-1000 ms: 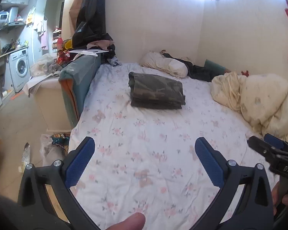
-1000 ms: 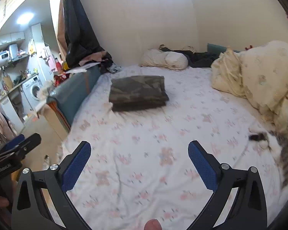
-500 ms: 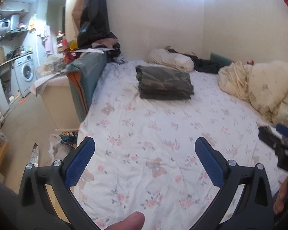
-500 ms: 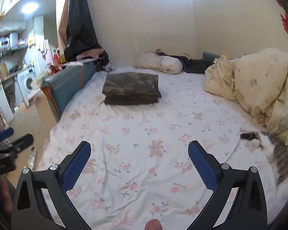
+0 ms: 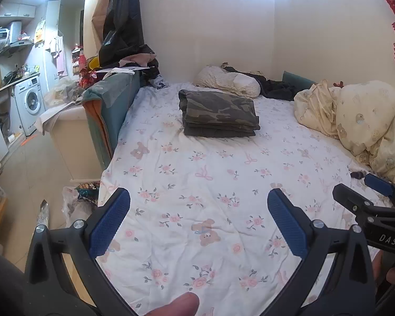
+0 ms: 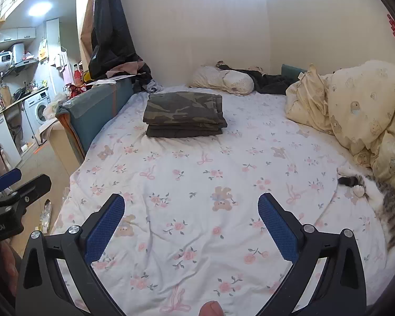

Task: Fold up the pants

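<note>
Camouflage pants (image 5: pixel 218 112) already folded into neat stack, far end of bed (image 5: pixel 223 184) near pillow (image 5: pixel 230 81). My left gripper (image 5: pixel 197 218) and right gripper (image 6: pixel 191 217): fingers wide, empty, well apart from stack. I judge folding done.

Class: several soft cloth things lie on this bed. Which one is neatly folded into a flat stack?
The camouflage pants: squared layers with straight edges. The cream quilt is heaped and crumpled, the pillow is a rounded lump.

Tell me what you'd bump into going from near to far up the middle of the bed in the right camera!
Right gripper open over the flowery sheet → folded camouflage pants → pillow by the wall.
</note>
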Demonstrator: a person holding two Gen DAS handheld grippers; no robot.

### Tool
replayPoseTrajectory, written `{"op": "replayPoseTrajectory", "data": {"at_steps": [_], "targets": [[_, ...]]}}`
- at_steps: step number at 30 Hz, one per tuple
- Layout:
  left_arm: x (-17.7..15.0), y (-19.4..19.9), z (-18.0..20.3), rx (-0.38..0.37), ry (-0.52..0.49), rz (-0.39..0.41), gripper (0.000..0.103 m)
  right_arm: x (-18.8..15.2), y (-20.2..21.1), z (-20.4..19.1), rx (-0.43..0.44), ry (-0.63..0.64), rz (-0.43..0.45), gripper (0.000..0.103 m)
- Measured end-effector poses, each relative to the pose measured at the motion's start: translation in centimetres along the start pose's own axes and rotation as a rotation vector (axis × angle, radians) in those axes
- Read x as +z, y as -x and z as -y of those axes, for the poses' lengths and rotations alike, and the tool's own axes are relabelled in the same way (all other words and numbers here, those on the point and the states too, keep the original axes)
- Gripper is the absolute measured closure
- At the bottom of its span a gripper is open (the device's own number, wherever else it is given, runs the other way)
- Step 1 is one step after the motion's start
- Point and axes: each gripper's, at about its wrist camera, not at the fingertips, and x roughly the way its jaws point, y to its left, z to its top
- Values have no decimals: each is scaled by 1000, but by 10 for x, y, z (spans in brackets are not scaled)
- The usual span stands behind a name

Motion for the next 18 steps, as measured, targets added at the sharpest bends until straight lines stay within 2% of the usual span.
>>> {"op": "replayPoseTrajectory", "data": {"at_steps": [18], "targets": [[1,5,-2,-1,2,13,0,0,2,2,-14,7,19,0]]}}
